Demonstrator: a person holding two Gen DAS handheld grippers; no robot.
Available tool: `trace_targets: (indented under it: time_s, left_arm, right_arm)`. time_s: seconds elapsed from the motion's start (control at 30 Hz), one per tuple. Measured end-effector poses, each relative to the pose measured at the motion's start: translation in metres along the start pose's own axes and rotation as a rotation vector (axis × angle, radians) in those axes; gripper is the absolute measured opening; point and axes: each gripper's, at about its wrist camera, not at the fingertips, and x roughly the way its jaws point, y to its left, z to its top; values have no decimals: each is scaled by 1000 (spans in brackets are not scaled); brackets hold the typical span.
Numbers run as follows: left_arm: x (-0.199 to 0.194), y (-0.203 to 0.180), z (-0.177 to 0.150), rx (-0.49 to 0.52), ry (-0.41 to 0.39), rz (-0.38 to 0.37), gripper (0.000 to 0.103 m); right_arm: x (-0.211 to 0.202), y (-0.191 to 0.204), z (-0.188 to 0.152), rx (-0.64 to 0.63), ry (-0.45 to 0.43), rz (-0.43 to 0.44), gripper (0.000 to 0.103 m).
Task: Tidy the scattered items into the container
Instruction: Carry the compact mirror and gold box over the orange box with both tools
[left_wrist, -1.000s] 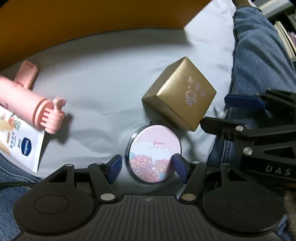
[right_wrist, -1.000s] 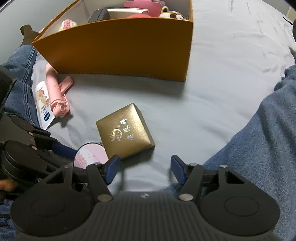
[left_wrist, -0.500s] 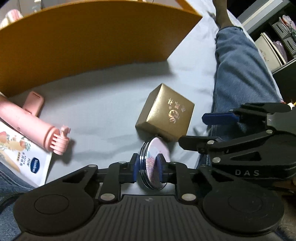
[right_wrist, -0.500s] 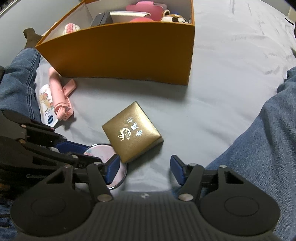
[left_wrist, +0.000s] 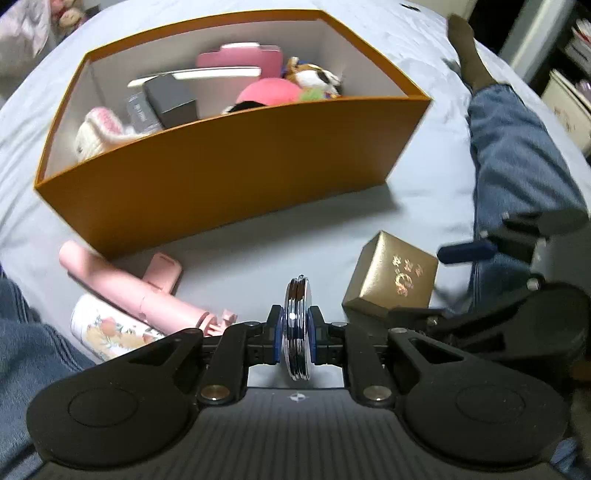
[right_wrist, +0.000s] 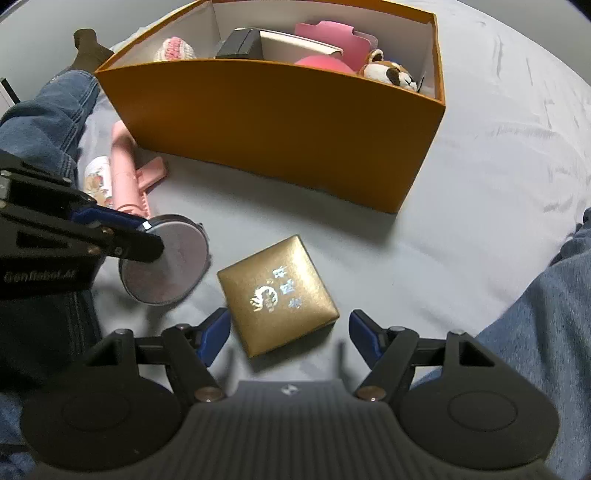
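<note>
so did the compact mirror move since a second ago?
Yes. The compact mirror, shut in the left gripper, has been lifted off the bedsheet and turned on edge beside the gold box.

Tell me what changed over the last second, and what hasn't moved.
The left gripper closed on the round compact mirror, which had lain flat on the sheet, and lifted it on edge toward the orange box. The right gripper, open throughout, moved in until its fingers flank the gold box. The gold box, pink massager and lotion tube stayed put.
</note>
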Motion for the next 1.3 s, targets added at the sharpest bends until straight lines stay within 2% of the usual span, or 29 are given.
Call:
trace_targets:
  time_s: [0.13, 0.23, 0.6, 0.73, 0.97, 1.3]
  left_arm:
    - [8, -2, -3, 0, 34, -36, 16]
    - [13, -3, -5, -1, 53, -25, 16]
    - [10, 4, -2, -58, 17, -34, 15]
    - [4, 9, 2, -75, -3, -30, 15]
    - [-22, 16, 14, -90, -82, -25, 15]
    - [-81, 27, 43, -107, -242, -63, 15]
  right_arm:
    - [2, 0, 2, -3, -11, 7, 72]
    - [3, 5, 1, -27, -23, 6, 71]
    - [6, 5, 0, -21, -35, 10, 69]
    - [-2, 5, 1, -17, -69, 17, 68]
    - [-28, 7, 10, -24, -158, 13, 68]
    - [-89, 9, 27, -28, -357, 17, 68]
